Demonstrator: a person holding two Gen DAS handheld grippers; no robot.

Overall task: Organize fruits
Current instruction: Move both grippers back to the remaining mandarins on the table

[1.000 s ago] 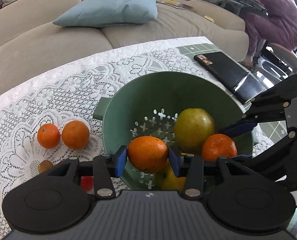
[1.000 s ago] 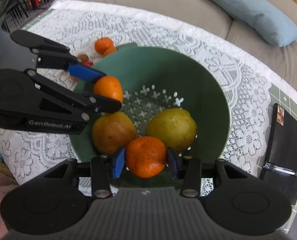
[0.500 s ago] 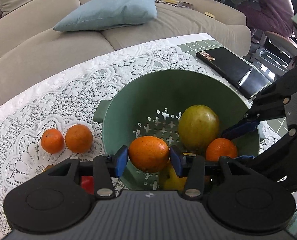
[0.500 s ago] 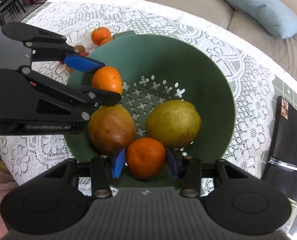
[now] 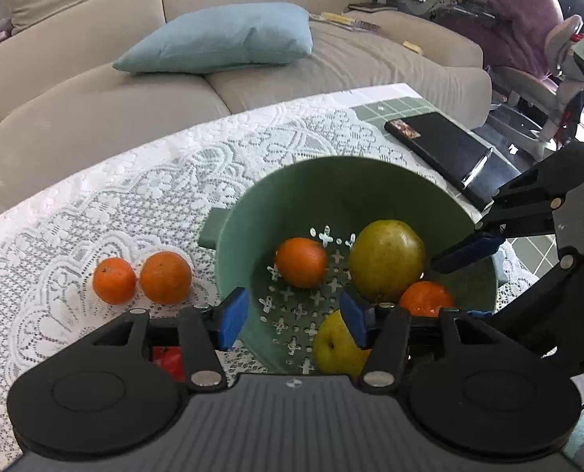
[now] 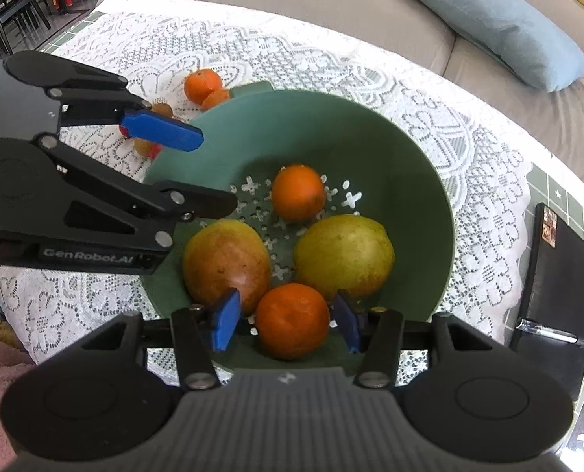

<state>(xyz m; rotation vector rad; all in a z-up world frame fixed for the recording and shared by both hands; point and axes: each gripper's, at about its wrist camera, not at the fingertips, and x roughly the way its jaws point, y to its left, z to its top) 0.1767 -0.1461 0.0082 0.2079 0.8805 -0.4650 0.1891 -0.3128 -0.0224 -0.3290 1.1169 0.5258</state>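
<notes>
A green colander stands on the lace cloth. Inside lie two oranges, a green-yellow pear and a reddish pear. My left gripper is open and empty over the near rim; the orange it held lies on the colander floor. My right gripper is open, its pads apart on either side of the near orange. It also shows in the left wrist view. Two more oranges lie on the cloth left of the colander.
A black notebook with a pen lies on the table beside the colander. Small red and brown fruits lie by the left rim. A sofa with a blue pillow stands behind the table. A person sits far right.
Both grippers have opened. The left one's orange dropped onto the colander floor; the right one's orange now rests among the pears. Both grippers pulled back slightly.
</notes>
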